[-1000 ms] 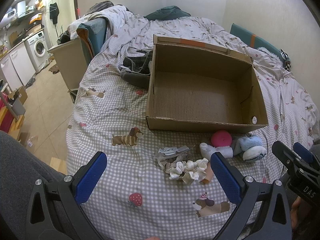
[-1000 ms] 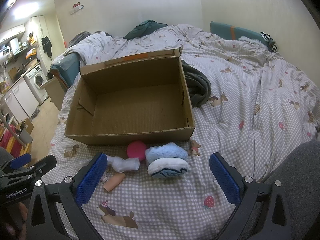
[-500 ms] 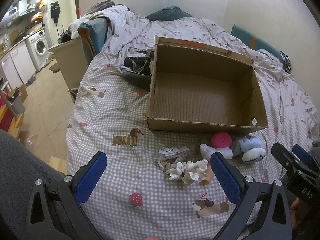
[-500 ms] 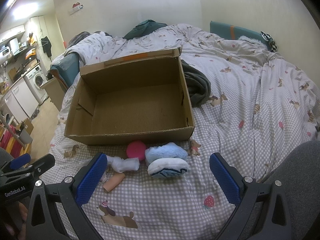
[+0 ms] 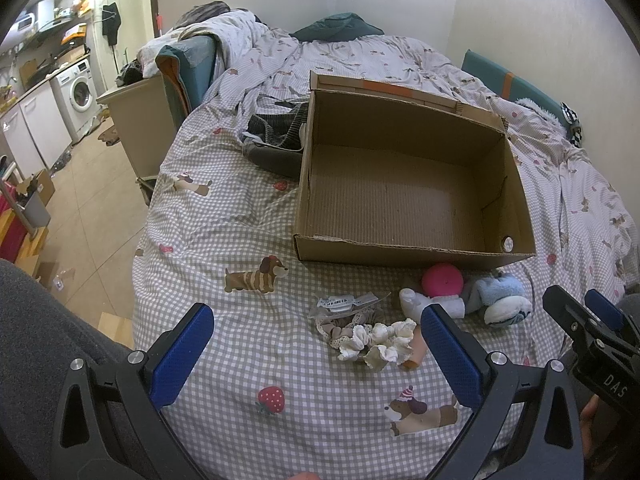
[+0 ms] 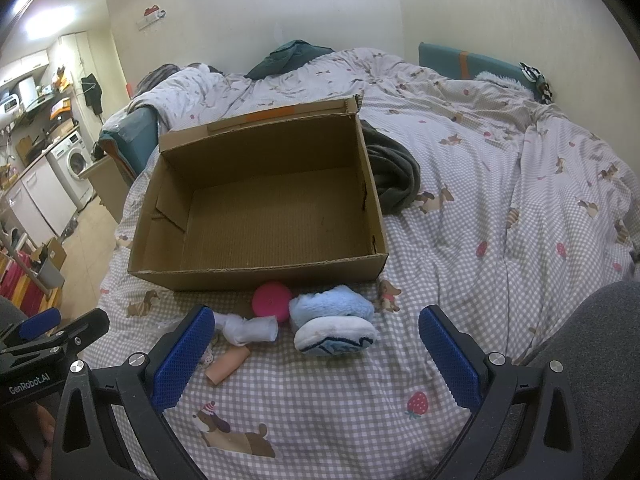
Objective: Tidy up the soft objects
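Soft things lie in a loose row on the checked bedspread (image 5: 224, 216), just in front of the near wall of an open cardboard box (image 5: 404, 184). The box has nothing in it. Closest to that wall is a pink ball (image 6: 271, 301), touching or almost touching the cardboard. To its right sits a pale blue plush slipper (image 6: 332, 306) resting on a second one that shows its white sole (image 6: 336, 338). To the left of the ball lies a rolled white sock (image 6: 250, 330), and nearer than the sock a small peach-coloured roll (image 6: 227, 366). Further left, seen from the left wrist, there is a cream frilly scrunchie (image 5: 378, 344), a beige lace-edged one (image 5: 340, 326) touching it, and a clear packet with a white label (image 5: 344, 303) at their far edge.

The left gripper (image 5: 316, 352) hovers low over the near part of the bed, its blue-padded fingers (image 5: 182, 354) spread wide and holding nothing; the scrunchies lie between them in that view, closer to the right finger. The right gripper (image 6: 316, 352) is likewise spread wide and empty, with the slippers framed between its fingers (image 6: 450, 360).

A dark grey garment (image 6: 394, 172) is bunched against the far right corner of the box. A washing machine (image 5: 82, 92) stands in the room to the far left.
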